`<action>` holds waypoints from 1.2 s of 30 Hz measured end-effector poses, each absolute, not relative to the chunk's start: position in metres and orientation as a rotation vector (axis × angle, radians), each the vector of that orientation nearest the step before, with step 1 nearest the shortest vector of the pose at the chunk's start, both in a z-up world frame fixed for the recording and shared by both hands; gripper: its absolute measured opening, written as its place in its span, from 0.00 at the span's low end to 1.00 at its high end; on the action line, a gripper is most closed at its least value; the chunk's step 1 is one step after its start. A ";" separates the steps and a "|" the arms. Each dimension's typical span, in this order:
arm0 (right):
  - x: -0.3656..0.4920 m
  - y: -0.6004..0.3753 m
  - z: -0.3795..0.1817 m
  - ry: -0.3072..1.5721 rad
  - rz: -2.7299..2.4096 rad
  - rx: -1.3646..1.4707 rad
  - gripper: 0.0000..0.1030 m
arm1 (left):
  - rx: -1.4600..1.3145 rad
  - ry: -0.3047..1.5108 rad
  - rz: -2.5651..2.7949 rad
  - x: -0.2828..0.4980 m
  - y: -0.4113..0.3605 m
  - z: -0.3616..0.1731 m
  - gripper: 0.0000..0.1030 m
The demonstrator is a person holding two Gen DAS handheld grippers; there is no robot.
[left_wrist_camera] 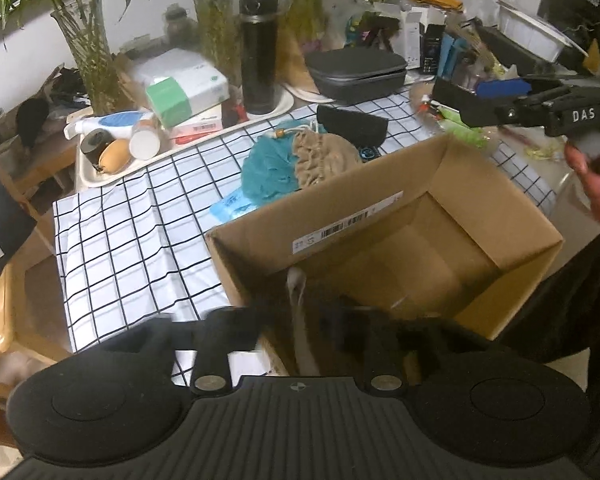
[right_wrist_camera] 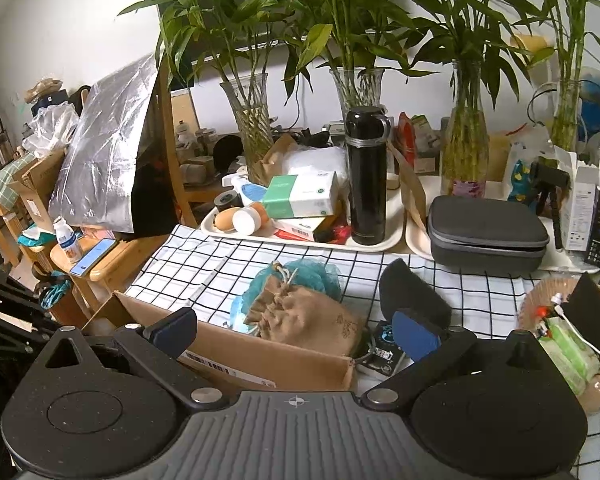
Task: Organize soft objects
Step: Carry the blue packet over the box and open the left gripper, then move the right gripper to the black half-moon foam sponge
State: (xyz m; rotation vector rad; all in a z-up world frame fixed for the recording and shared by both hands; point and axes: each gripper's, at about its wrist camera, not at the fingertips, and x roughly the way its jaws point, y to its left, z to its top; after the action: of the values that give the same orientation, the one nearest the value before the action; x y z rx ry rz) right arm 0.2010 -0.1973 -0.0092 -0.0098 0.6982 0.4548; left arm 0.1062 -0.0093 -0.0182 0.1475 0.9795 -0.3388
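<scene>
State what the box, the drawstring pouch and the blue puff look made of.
Box: brown corrugated cardboard, matte, with folded flaps and a printed barcode label. Drawstring pouch: coarse tan woven cloth, probably burlap or linen, gathered in wrinkles at a cord. Blue puff: teal ruffled netting, likely a nylon mesh bath sponge.

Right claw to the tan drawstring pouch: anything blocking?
Nothing visible lies in the gap. The right claw is open, with the tan drawstring pouch just ahead, lying on the teal mesh puff behind the cardboard box wall. That far wall sits below the approach line.
</scene>
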 end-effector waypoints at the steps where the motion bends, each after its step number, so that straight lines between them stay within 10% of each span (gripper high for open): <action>1: 0.201 -0.198 -0.009 0.699 0.453 -0.010 1.00 | 0.143 0.979 -0.346 0.107 -0.010 -0.018 0.44; 12: 0.204 -0.199 -0.014 0.724 0.419 -0.011 1.00 | 0.107 0.922 -0.306 0.114 -0.007 -0.008 0.59; 36: 0.241 -0.207 -0.040 0.794 0.237 -0.011 1.00 | -0.015 0.810 -0.225 0.174 0.031 -0.018 0.60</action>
State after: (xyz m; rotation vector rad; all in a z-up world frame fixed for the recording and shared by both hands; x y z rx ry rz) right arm 0.2412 -0.2067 -0.0404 -0.0109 0.7941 0.2371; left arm 0.1736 0.0307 -0.0183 -0.0151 0.8095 -0.2246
